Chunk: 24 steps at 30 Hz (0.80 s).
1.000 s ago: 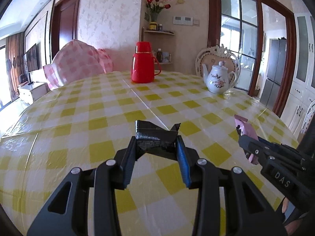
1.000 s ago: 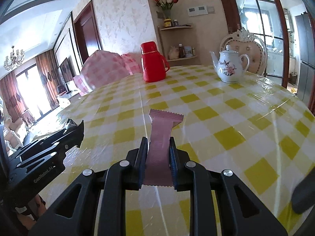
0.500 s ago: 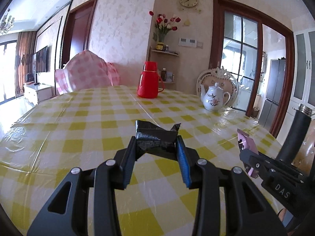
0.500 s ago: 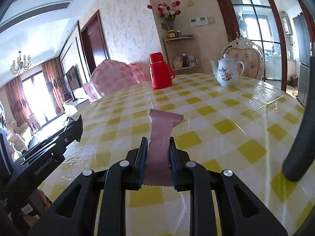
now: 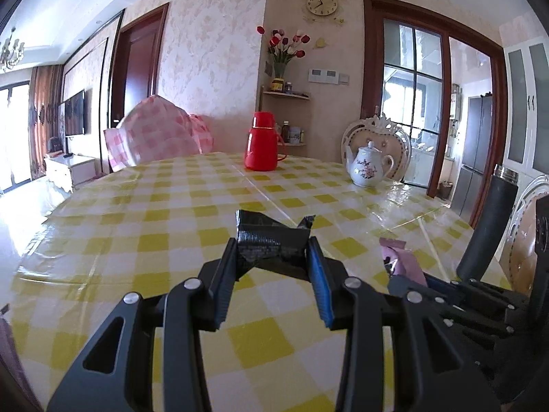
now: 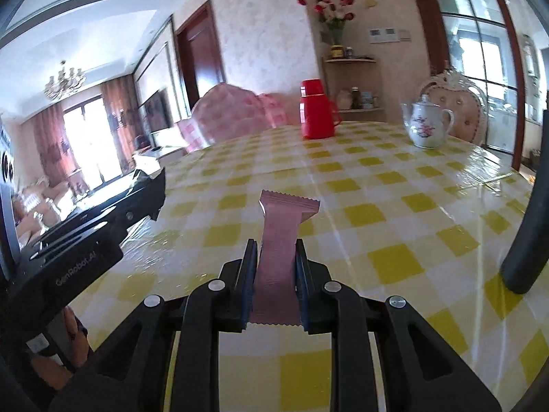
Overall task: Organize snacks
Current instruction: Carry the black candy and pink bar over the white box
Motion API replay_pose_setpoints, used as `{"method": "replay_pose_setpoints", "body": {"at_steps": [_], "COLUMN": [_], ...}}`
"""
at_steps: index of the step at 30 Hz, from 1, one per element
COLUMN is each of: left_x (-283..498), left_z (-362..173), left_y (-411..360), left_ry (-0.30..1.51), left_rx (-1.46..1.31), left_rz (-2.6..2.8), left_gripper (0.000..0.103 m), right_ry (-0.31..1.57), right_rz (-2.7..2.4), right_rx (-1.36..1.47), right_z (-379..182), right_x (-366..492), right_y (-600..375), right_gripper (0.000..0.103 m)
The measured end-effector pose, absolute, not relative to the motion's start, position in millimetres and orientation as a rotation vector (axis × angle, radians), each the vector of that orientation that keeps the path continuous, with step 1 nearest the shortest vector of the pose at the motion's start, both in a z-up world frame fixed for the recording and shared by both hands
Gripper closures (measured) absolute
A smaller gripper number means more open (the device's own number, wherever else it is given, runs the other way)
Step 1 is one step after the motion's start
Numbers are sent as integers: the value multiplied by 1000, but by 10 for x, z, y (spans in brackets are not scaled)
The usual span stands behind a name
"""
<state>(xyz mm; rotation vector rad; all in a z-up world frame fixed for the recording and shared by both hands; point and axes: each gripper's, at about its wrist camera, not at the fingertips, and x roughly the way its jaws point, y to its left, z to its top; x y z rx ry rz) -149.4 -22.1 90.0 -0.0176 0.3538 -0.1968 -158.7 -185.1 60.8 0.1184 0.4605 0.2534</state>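
My left gripper [image 5: 272, 245] is shut on a crumpled black snack packet [image 5: 271, 242], carried above the yellow-checked tablecloth [image 5: 171, 226]. In the right wrist view my right gripper [image 6: 276, 250] is shut on a long pink snack wrapper [image 6: 279, 240] that sticks out forward with a zigzag end. The pink wrapper [image 5: 405, 264] and the right gripper's black body show at the lower right of the left wrist view. The left gripper's body [image 6: 85, 226] lies at the left edge of the right wrist view.
A red thermos jug [image 5: 262, 147] and a white flowered teapot [image 5: 367, 166] stand at the table's far side. A dark cylindrical bottle [image 5: 487, 230] stands close at the right. A pink-covered chair [image 5: 154, 137] and an ornate white chair [image 5: 377, 134] are behind the table.
Both grippers have drawn back from the far side, still shut on their packets. The jug and teapot look smaller, and the dark bottle has come into view at the right.
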Motion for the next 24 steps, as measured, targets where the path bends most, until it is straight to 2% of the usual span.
{"method": "replay_pose_setpoints", "body": {"at_steps": [13,24], "left_x": [-2149,-2802], "left_z": [939,836], "left_y": [529,1999], "left_ry": [399,523], "left_rx": [26,39], "left_rz": [-56,137], "left_gripper": [62,62], "right_ry": [477,597], "right_rz": [488,848], "right_rx": [-20,-264], "right_z": [743,602], "right_x": [-2013,-2546], "right_y": [-842,722], "right_gripper": [82,82]}}
